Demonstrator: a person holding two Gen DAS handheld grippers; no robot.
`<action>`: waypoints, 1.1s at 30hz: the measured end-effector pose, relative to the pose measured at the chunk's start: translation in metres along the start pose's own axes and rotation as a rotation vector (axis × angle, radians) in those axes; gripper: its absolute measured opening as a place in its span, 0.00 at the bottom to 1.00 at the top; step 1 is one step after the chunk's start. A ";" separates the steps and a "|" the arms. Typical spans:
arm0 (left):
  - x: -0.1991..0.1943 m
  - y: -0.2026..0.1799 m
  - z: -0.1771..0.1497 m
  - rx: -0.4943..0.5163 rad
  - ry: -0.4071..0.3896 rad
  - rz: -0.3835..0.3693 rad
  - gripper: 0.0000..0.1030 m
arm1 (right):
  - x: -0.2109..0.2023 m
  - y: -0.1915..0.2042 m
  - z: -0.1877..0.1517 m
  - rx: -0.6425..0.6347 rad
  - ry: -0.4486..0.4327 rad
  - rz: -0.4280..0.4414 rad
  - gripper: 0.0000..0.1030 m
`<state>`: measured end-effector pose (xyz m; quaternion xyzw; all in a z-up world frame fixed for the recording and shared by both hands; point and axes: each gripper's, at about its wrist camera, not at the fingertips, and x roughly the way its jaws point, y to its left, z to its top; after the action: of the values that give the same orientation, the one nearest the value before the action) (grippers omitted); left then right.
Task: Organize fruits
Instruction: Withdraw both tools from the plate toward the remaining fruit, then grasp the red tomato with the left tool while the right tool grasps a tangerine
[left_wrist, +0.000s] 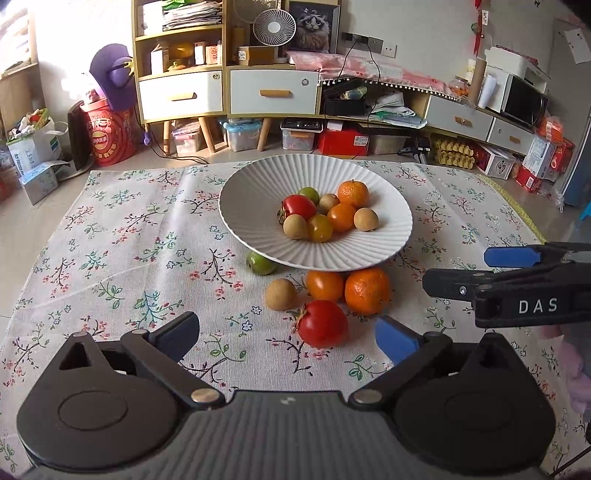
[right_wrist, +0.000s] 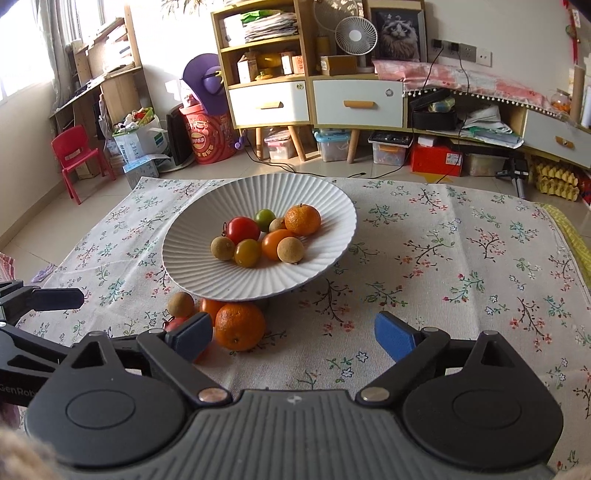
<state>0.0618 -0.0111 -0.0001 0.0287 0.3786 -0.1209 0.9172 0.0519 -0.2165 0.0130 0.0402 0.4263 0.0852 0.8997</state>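
Note:
A white ribbed plate (left_wrist: 258, 236) (right_wrist: 207, 273) holds several fruits: a mandarin (left_wrist: 353, 193), a red tomato (left_wrist: 299, 206), an orange tomato, a green one and longans. On the cloth in front of it lie a green fruit (left_wrist: 260, 263), a longan (left_wrist: 280, 294), an orange tomato (left_wrist: 325, 285), a mandarin (left_wrist: 366, 290) (right_wrist: 240, 326) and a red tomato (left_wrist: 322, 324). My left gripper (left_wrist: 288, 336) is open and empty, just short of the red tomato. My right gripper (right_wrist: 291, 336) is open and empty, right of the loose mandarin; it also shows in the left wrist view (left_wrist: 461, 269).
A floral cloth (right_wrist: 443, 258) covers the table. Behind it on the floor stand shelves with drawers (left_wrist: 229, 88), storage boxes, a red drum (left_wrist: 110, 136) and a red chair (right_wrist: 74, 155).

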 end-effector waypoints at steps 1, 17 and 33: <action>0.000 0.001 -0.003 -0.009 0.002 0.002 0.95 | 0.000 0.000 -0.002 0.005 0.006 -0.008 0.93; 0.028 0.003 -0.034 -0.049 0.024 0.035 0.95 | 0.012 -0.005 -0.038 0.042 0.106 -0.097 0.97; 0.041 -0.008 -0.036 -0.021 -0.106 -0.054 0.81 | 0.018 -0.006 -0.041 0.032 0.103 -0.109 0.99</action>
<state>0.0632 -0.0214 -0.0543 0.0023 0.3316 -0.1430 0.9325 0.0320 -0.2191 -0.0271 0.0266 0.4748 0.0312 0.8791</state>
